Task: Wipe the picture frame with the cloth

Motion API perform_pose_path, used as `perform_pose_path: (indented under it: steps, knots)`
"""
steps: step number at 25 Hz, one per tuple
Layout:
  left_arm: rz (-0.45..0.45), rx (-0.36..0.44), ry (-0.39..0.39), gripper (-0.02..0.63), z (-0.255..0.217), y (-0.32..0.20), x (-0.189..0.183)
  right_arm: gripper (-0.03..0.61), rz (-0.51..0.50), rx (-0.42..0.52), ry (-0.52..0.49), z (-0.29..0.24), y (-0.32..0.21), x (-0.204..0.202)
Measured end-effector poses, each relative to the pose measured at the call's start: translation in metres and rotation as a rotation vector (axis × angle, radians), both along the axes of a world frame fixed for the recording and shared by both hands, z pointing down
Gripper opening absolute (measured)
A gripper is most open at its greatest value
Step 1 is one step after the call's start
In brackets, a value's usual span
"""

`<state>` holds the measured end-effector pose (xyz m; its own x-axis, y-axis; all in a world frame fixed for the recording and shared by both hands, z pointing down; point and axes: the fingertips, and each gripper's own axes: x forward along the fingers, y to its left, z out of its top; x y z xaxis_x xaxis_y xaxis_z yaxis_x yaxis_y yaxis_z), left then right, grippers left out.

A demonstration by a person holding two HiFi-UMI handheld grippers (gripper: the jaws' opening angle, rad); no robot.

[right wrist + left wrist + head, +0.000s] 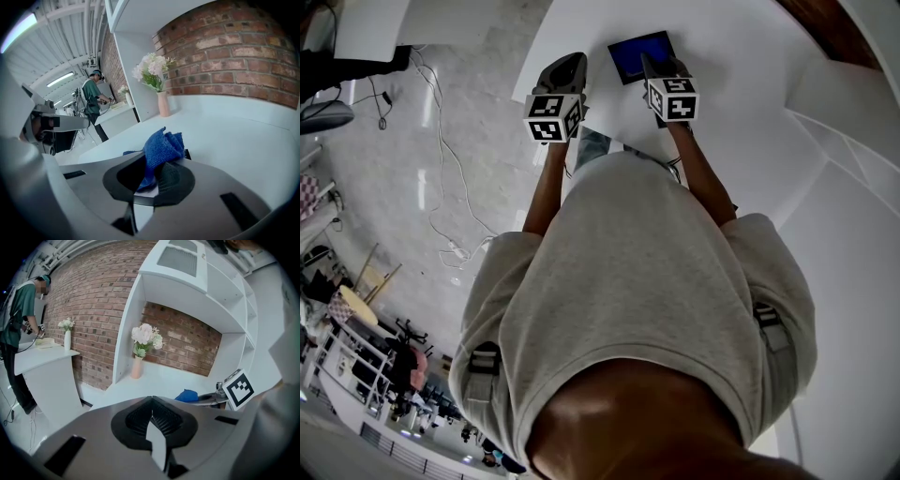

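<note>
white counter at 12 o'clock carries a dark blue picture frame, lying flat. left hand-held gripper sits just beside it at 11 o'clock; right hand-held gripper overlaps its right side. cables trail across the floor at 9 o'clock.

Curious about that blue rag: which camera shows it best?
The right gripper view: the blue cloth fills its middle, pinched in the right gripper. The left gripper view shows only a small blue lump; the head view doesn't show it.

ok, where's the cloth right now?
In the right gripper view, the blue cloth is clamped between the right gripper's jaws, bunched over the white table, with the flower vase beyond it.
</note>
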<state>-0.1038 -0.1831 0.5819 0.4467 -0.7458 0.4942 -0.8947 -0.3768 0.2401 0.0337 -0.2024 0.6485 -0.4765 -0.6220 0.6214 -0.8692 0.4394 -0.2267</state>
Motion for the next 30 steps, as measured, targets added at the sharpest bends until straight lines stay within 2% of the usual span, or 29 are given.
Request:
perform_pose_path:
  steps: [7,23,30]
  knots:
    - [0.008,-0.006,-0.005,0.015,0.001,-0.001,0.010,0.057,0.078,-0.009,0.013,0.007,-0.013,0.038]
    - [0.022,-0.002,-0.008,0.015,-0.001,-0.004,0.014,0.057,0.186,0.007,0.073,0.010,-0.036,0.108]
    - [0.019,0.000,-0.006,0.015,-0.002,-0.002,0.013,0.057,0.215,0.039,0.084,0.000,-0.041,0.124]
